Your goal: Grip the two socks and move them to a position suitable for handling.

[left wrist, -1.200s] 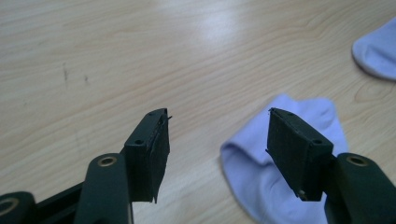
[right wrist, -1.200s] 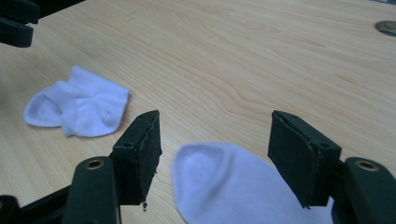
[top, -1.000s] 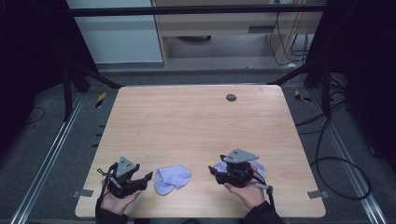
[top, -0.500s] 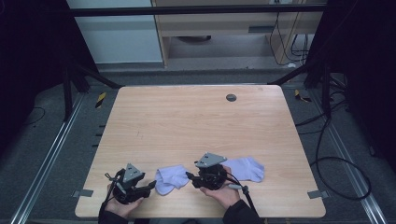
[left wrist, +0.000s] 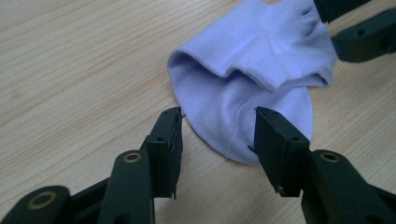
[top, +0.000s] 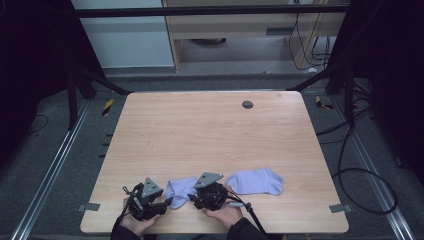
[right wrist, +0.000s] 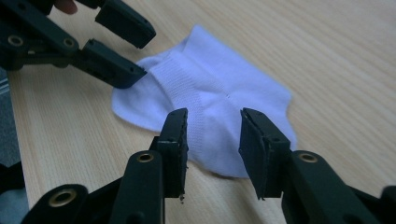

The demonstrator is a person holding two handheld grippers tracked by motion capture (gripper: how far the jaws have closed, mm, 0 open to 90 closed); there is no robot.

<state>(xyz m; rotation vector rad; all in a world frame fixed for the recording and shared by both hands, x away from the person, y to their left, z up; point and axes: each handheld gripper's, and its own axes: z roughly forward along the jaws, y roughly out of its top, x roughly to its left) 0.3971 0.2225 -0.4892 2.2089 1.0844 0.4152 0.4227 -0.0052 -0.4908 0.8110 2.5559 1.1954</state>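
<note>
Both grippers partly hide one folded sock (top: 181, 189).

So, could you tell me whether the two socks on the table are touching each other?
Apart. The high view shows the right hand-held gripper and bare table between the near sock and the far sock.

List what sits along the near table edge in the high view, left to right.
left tool → crumpled sock → right tool → flat sock. Both tools have just been closing, their jaws around opposite ends of the crumpled sock, not yet pressed on it.
</note>
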